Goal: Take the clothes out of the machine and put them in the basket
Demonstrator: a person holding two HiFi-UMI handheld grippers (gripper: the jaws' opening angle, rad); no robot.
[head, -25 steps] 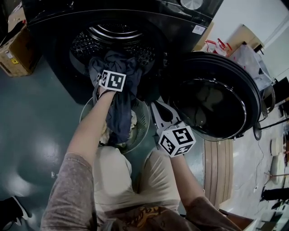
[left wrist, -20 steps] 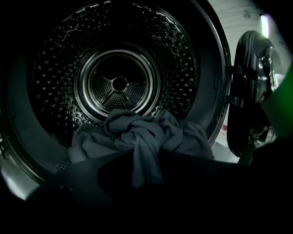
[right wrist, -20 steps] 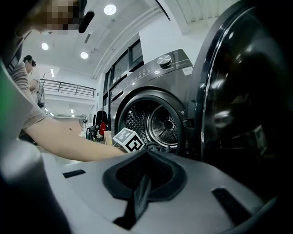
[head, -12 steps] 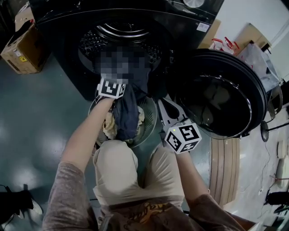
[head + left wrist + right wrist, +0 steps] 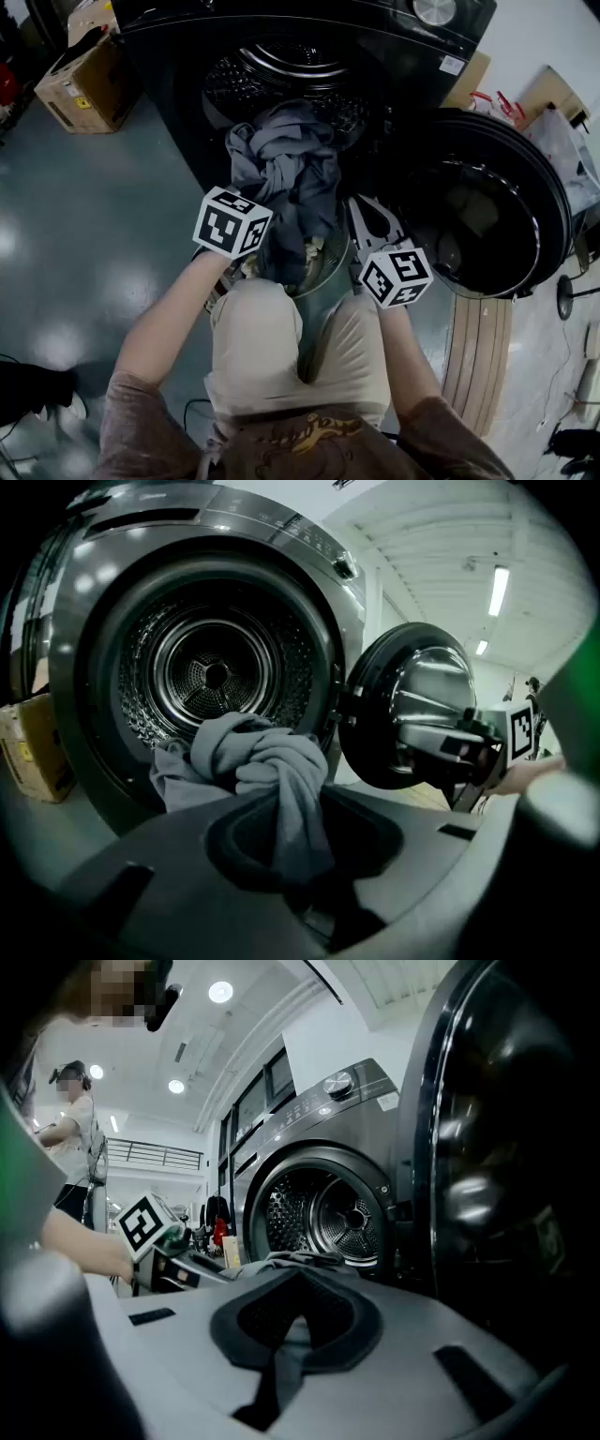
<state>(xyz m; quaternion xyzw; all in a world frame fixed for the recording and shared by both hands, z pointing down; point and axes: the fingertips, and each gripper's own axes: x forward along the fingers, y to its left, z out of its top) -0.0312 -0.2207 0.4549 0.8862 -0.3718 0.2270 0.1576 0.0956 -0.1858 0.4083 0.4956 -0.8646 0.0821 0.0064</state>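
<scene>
A dark front-loading machine (image 5: 309, 56) stands with its drum (image 5: 214, 672) open. A grey garment (image 5: 286, 169) hangs bunched out of the drum's mouth, over the round basket (image 5: 335, 270) on the floor below it. My left gripper (image 5: 255, 236) is shut on this garment (image 5: 272, 766). Its jaws have just been closing, and the cloth runs down between them (image 5: 298, 855). Pale clothes (image 5: 309, 251) lie in the basket. My right gripper (image 5: 367, 214) hovers beside the basket, at the garment's right, jaws together and holding nothing (image 5: 277, 1372).
The machine's round door (image 5: 492, 211) stands swung open at the right. A cardboard box (image 5: 80, 84) sits at the machine's left. The person's knees (image 5: 258, 337) are just behind the basket. A ribbed plank (image 5: 478, 352) lies at the right. A bystander (image 5: 75, 1138) stands far left.
My left gripper has drawn back from the drum's mouth toward the person and risen, dragging the grey garment out with it. The right gripper has stayed in place.
</scene>
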